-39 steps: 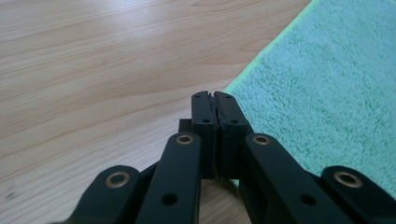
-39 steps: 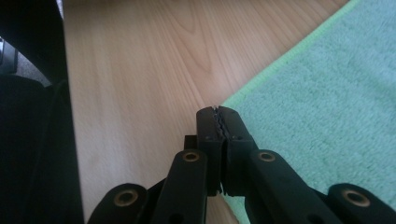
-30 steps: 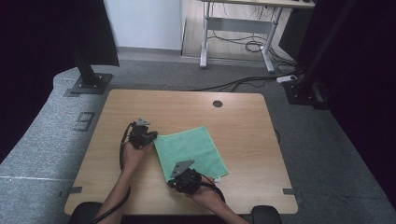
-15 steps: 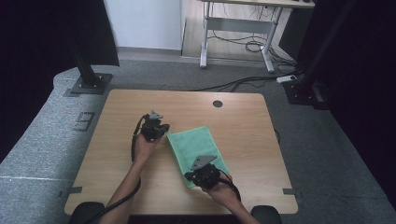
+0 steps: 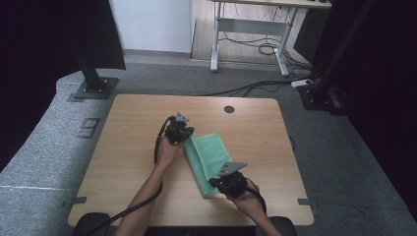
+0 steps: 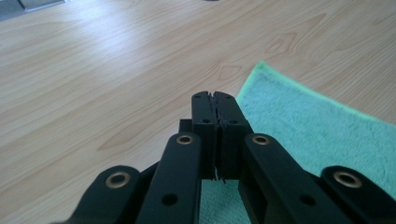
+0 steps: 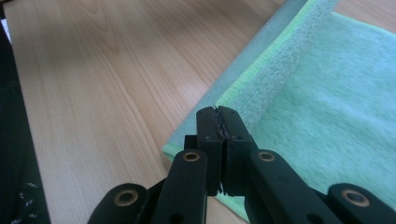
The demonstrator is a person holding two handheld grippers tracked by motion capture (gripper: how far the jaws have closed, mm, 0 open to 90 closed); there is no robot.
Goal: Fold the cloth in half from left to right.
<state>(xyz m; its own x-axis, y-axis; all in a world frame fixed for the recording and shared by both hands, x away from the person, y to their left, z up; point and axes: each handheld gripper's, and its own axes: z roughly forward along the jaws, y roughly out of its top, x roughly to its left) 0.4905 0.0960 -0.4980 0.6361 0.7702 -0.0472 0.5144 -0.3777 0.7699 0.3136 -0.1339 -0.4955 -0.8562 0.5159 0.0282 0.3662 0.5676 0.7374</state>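
A green cloth lies partly folded in the middle of the wooden table, as a narrow strip running from far left to near right. My left gripper is shut on the cloth's far edge; in the left gripper view its jaws are pressed together with cloth under and to the right of them. My right gripper is shut on the near end. In the right gripper view a lifted, lime-trimmed edge of the cloth runs right up to the closed tips.
A round cable hole sits near the table's far edge. Black stand bases rest on the grey floor at far left and far right. Bare wood lies on both sides of the cloth.
Both grippers have moved right across the table, carrying the cloth's left edge with them. The cloth has gone from a wide flat square to a narrow folded strip.
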